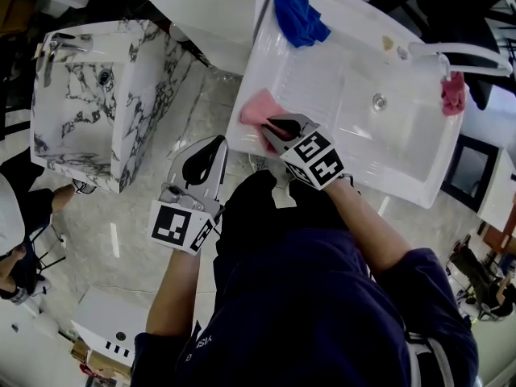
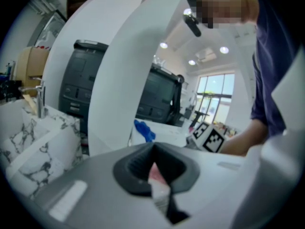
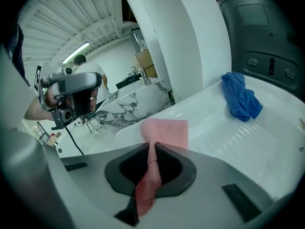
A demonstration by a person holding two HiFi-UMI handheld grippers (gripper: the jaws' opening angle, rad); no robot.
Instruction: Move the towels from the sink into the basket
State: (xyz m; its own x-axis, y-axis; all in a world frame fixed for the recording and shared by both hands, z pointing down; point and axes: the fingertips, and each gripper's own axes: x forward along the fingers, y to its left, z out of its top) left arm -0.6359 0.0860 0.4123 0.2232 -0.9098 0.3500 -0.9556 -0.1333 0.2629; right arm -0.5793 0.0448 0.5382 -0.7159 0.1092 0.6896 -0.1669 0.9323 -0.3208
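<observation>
A pink towel (image 1: pixel 255 107) lies over the left rim of the white sink (image 1: pixel 403 147). My right gripper (image 1: pixel 272 129) is shut on it; in the right gripper view a pinched strip of the pink towel (image 3: pixel 164 131) runs down between the jaws of my right gripper (image 3: pixel 152 149). A blue towel (image 1: pixel 301 14) (image 3: pixel 241 99) sits on the sink's far corner, and a dark pink towel (image 1: pixel 453 93) hangs by the faucet. My left gripper (image 1: pixel 216 145) (image 2: pixel 153 149) hangs over the floor left of the sink, jaws together, holding nothing. No basket is in view.
A marble-patterned basin (image 1: pixel 105 95) stands at the left, across a strip of tiled floor (image 1: pixel 121 224). A person (image 1: pixel 16 240) crouches at the left edge. A white box (image 1: pixel 121 329) sits at the lower left. The faucet (image 1: pixel 459 55) reaches over the sink's right end.
</observation>
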